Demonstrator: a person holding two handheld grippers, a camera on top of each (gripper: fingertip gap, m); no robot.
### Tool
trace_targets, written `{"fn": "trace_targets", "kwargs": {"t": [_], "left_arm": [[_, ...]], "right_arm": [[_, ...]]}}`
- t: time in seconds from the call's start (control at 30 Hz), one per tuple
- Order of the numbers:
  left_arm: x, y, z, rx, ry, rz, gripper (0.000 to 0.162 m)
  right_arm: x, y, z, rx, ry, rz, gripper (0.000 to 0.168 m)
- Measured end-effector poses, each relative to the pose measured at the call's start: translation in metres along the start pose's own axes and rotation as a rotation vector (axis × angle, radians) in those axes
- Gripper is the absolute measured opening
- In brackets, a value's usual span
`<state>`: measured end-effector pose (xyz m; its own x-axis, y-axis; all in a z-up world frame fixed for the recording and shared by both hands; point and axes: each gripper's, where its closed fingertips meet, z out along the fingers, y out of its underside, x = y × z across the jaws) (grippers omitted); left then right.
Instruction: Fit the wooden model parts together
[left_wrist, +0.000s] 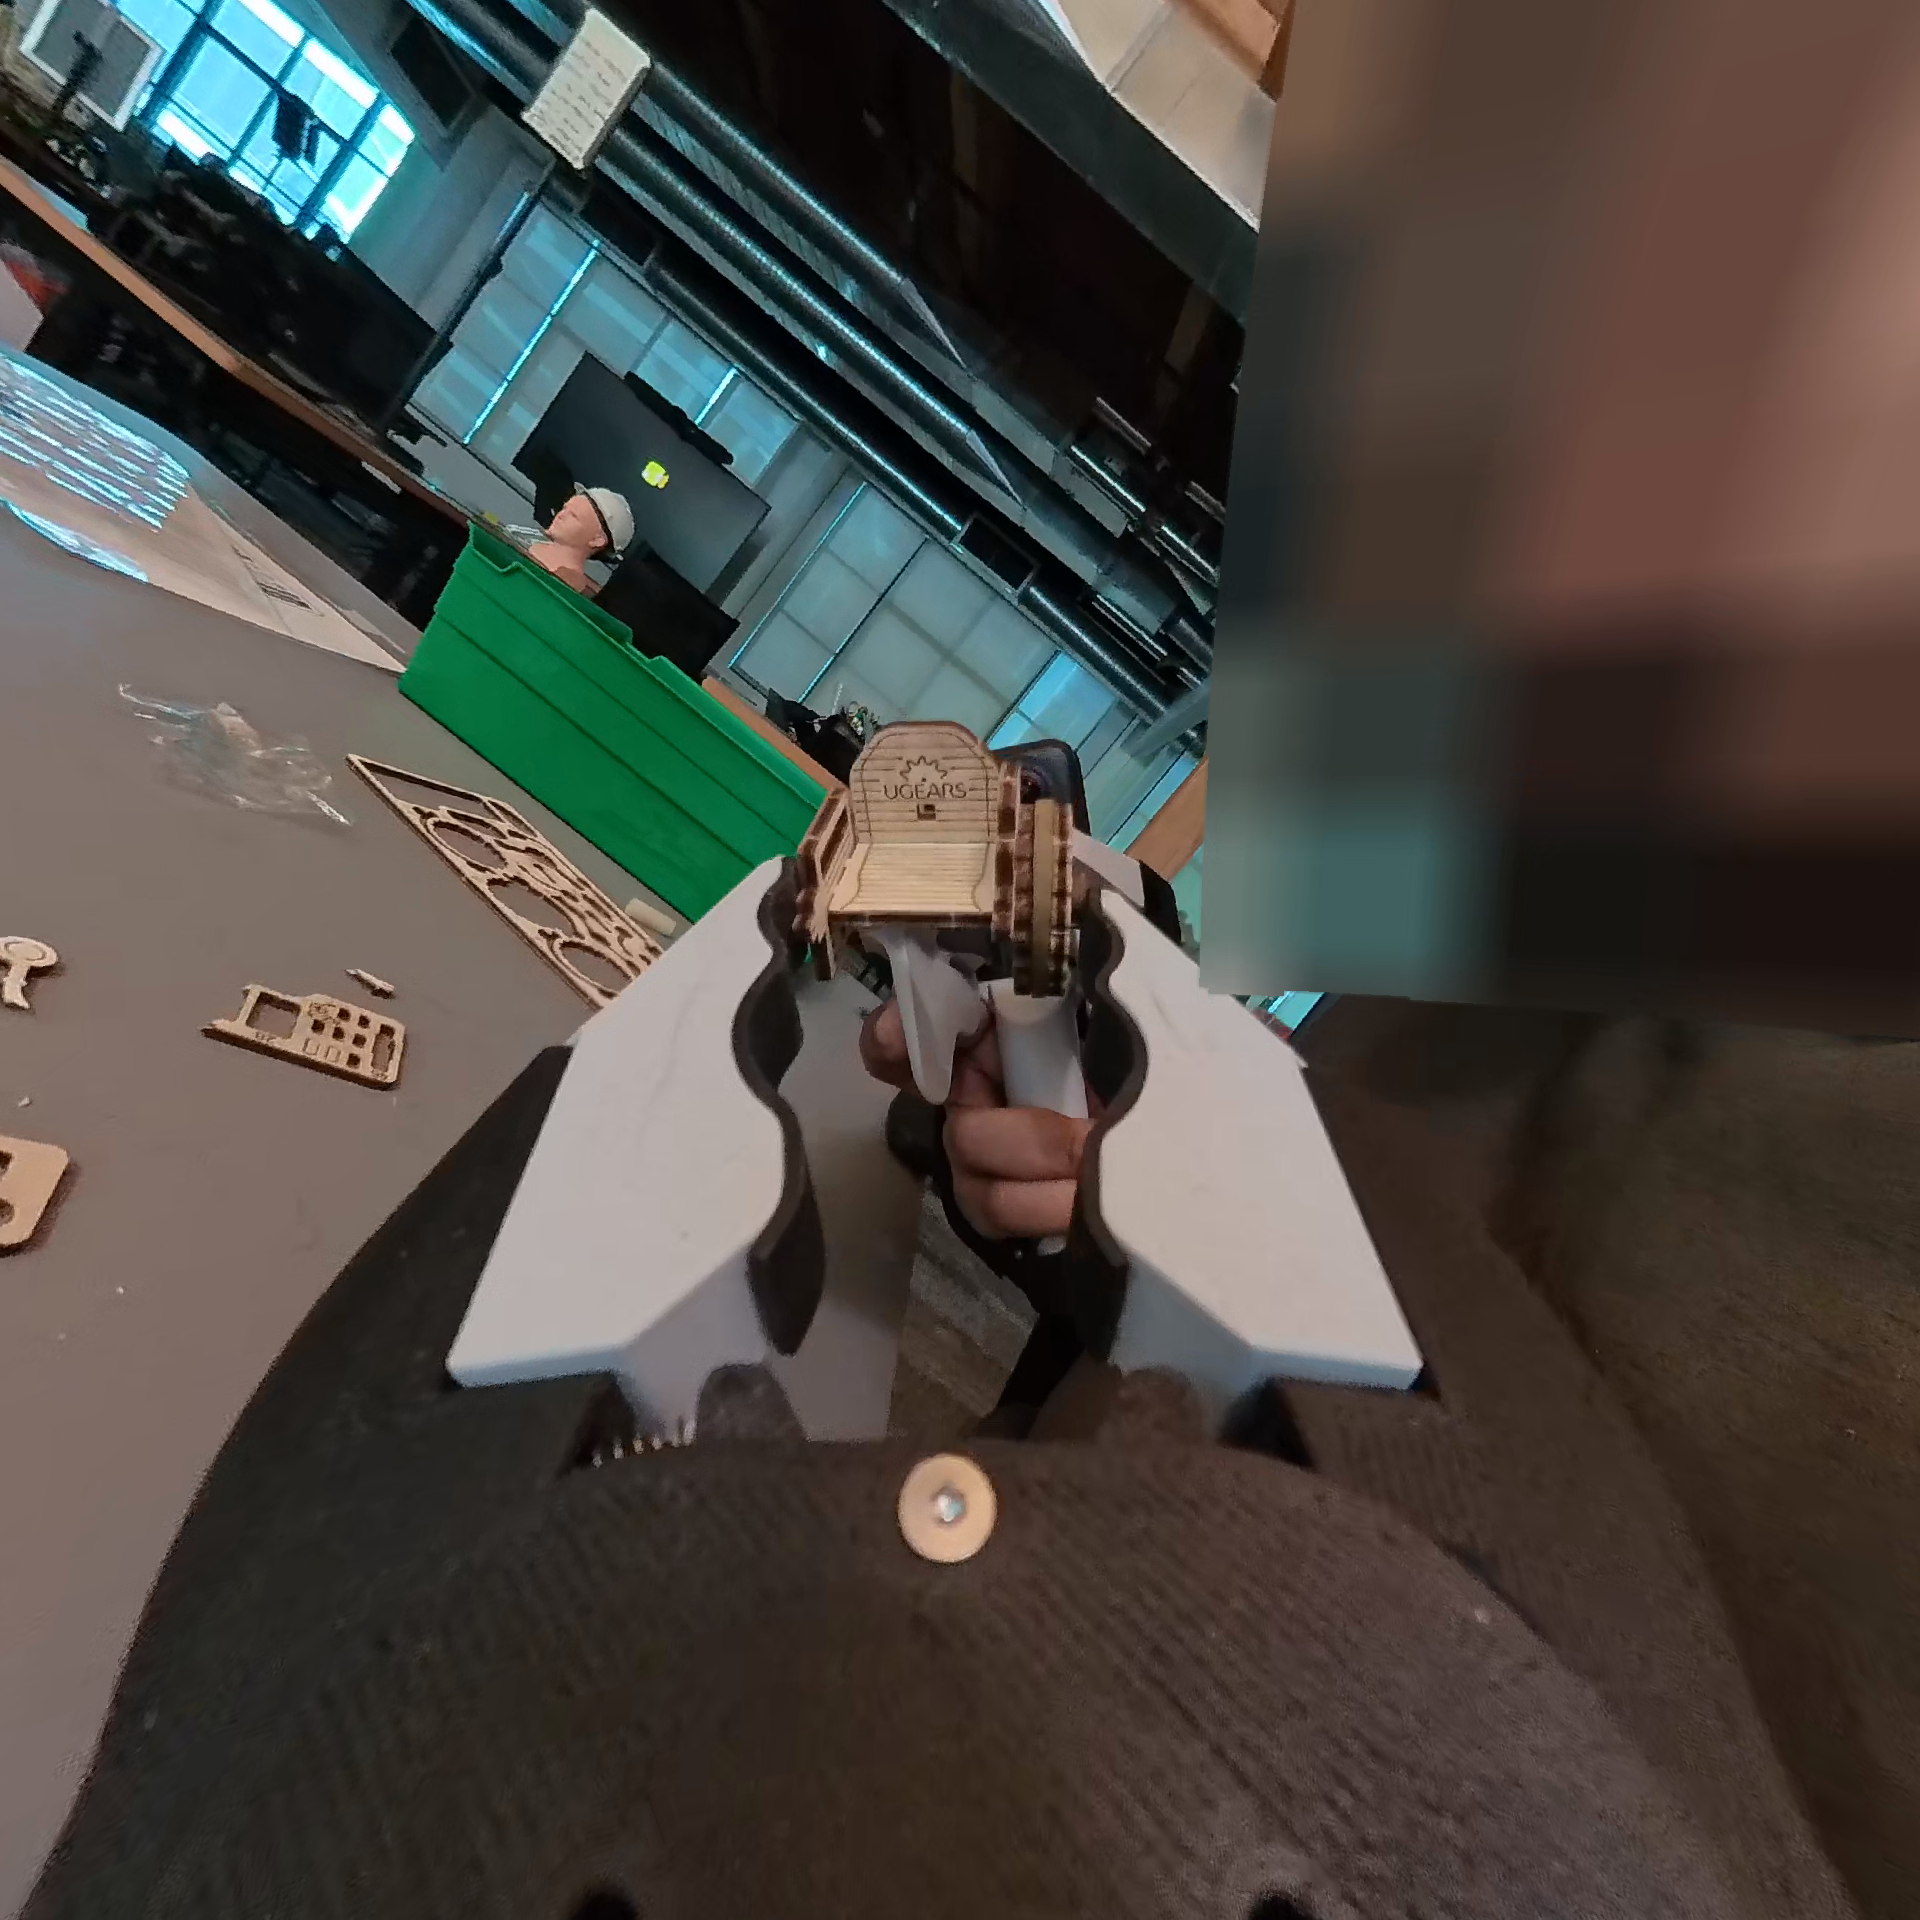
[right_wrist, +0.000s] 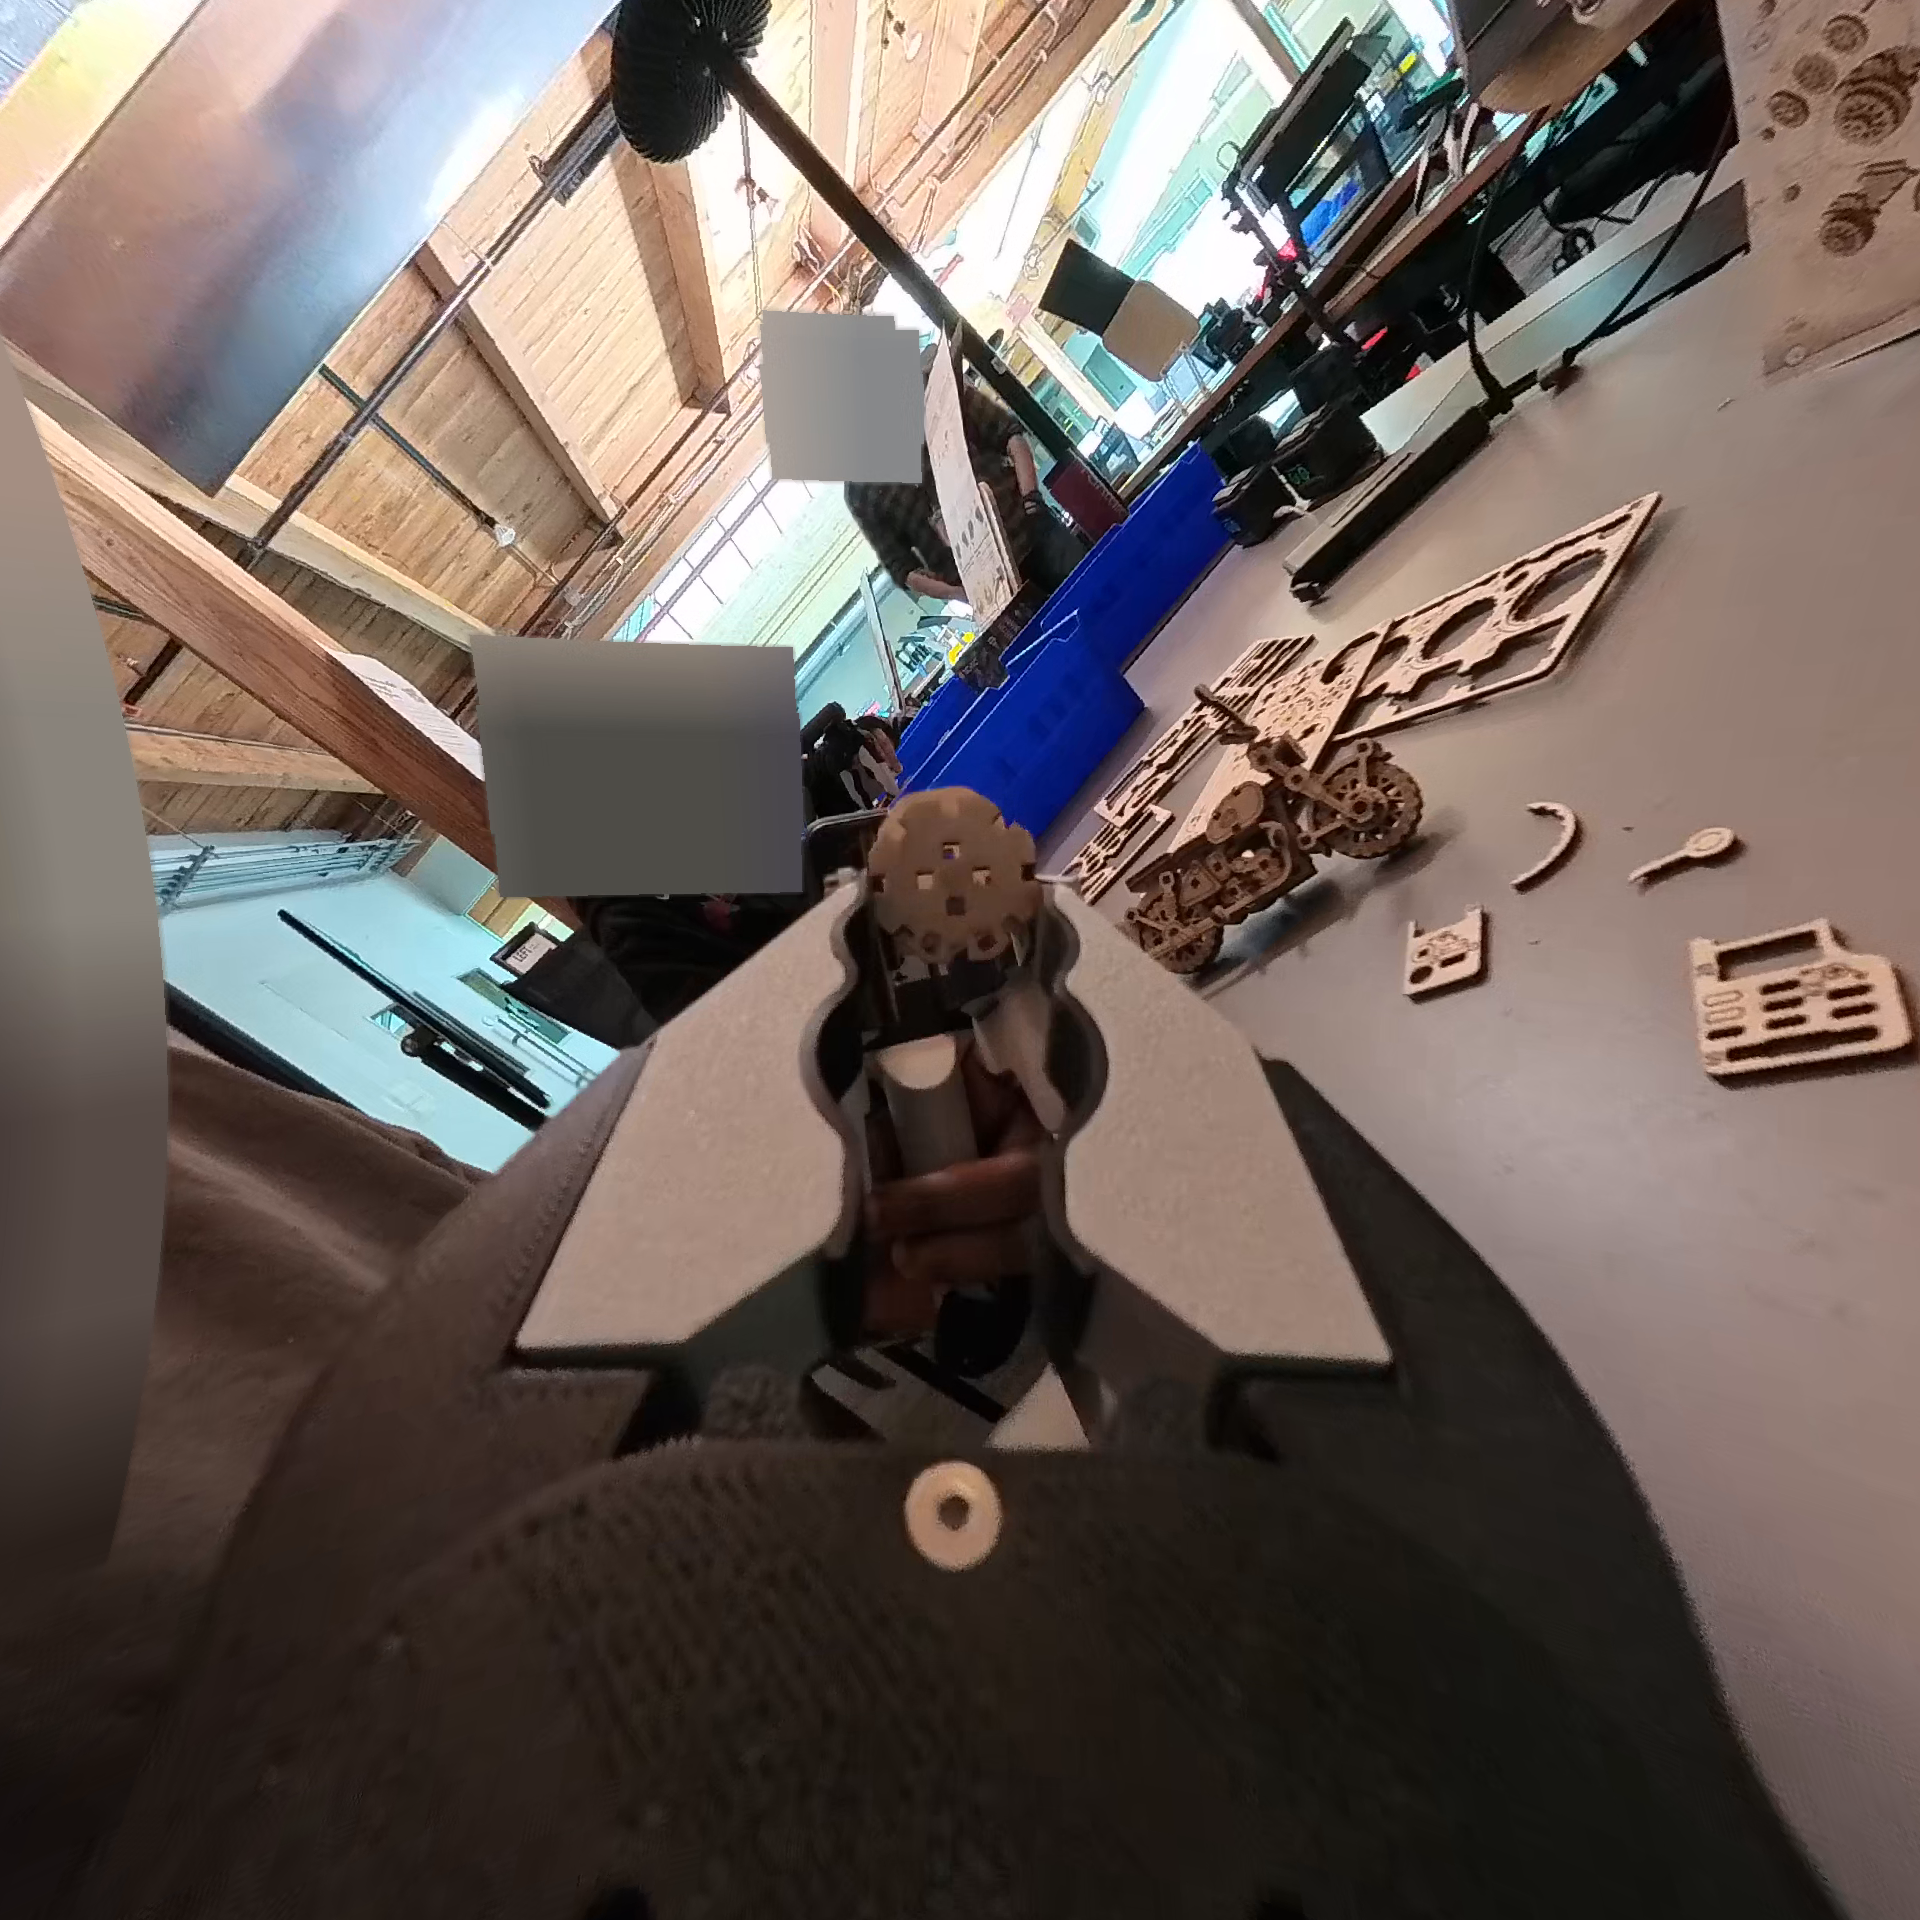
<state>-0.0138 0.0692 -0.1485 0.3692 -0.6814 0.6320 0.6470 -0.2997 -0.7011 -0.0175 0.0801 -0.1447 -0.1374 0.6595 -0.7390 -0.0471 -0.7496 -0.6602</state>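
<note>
In the left wrist view my left gripper (left_wrist: 935, 920) is shut on a small wooden seat (left_wrist: 914, 862) with armrests, held up off the table. A toothed wooden wheel (left_wrist: 1039, 899) stands edge-on against the seat's right side. The right gripper's white fingers (left_wrist: 925, 1023) and a hand show just behind and below the seat. In the right wrist view my right gripper (right_wrist: 951, 930) is shut on the round toothed wheel (right_wrist: 951, 883), seen face-on. The left gripper's grey finger (right_wrist: 920, 1112) and a hand show behind it.
A built wooden motorcycle (right_wrist: 1278, 831) and punched-out sheets (right_wrist: 1455, 644) lie on the grey table (right_wrist: 1558, 1195), with loose flat parts (right_wrist: 1787, 1003) nearby. Blue bins (right_wrist: 1039, 707) stand behind. The left wrist view shows a green bin (left_wrist: 592, 727), a sheet (left_wrist: 509, 873), a flat part (left_wrist: 312, 1034) and a plastic bag (left_wrist: 229, 748). Only a small space, under 4 cm, lies between the two pairs of fingers. My left gripper's tips are some 15 cm from the built wooden motorcycle (right_wrist: 1278, 831).
</note>
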Motion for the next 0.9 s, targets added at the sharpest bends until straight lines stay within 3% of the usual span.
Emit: {"fn": "trace_targets", "kwargs": {"t": [0.37,0.9], "left_arm": [[0.0011,0.0071,-0.0008,-0.110,-0.009,0.107,0.050],[0.0066,0.0062,0.0005,-0.066,0.045,0.020,0.050]], "right_arm": [[0.0004,0.0060,-0.0050,-0.100,-0.043,-0.022,0.029],[-0.0065,0.0035,-0.0054,-0.090,-0.066,-0.024,0.029]]}}
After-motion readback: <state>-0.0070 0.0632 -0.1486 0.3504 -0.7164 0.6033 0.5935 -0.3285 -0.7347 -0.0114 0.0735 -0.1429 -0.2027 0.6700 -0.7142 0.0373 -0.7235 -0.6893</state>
